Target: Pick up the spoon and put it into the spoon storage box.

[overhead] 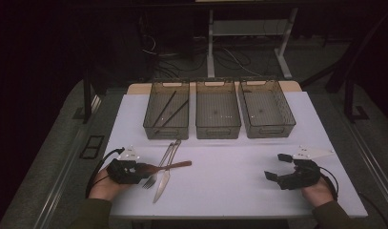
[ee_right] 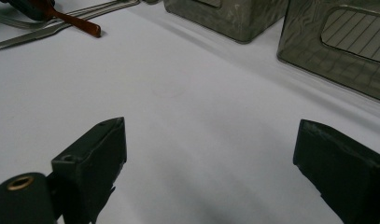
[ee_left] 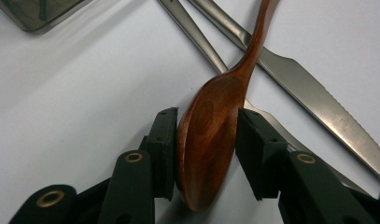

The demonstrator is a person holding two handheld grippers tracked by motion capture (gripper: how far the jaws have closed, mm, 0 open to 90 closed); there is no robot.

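Observation:
A brown wooden spoon (overhead: 168,166) lies across a metal fork (overhead: 151,180) and a metal knife (overhead: 161,185) at the table's front left. My left gripper (overhead: 143,169) is shut on the wooden spoon's bowl (ee_left: 208,135), one pad against each edge of it, low over the table. The knife (ee_left: 313,93) and the fork's handle (ee_left: 197,32) run beneath the spoon. My right gripper (overhead: 273,166) rests open at the front right with nothing between its jaws. From its own view, the right gripper (ee_right: 208,135) faces bare table, with the spoon's handle (ee_right: 75,22) far off.
Three see-through bins stand in a row at the back of the white table (overhead: 229,181): left bin (overhead: 167,135) with two dark sticks (overhead: 168,109) inside, middle bin (overhead: 218,133) and right bin (overhead: 270,131). Dark floor and cables lie beyond.

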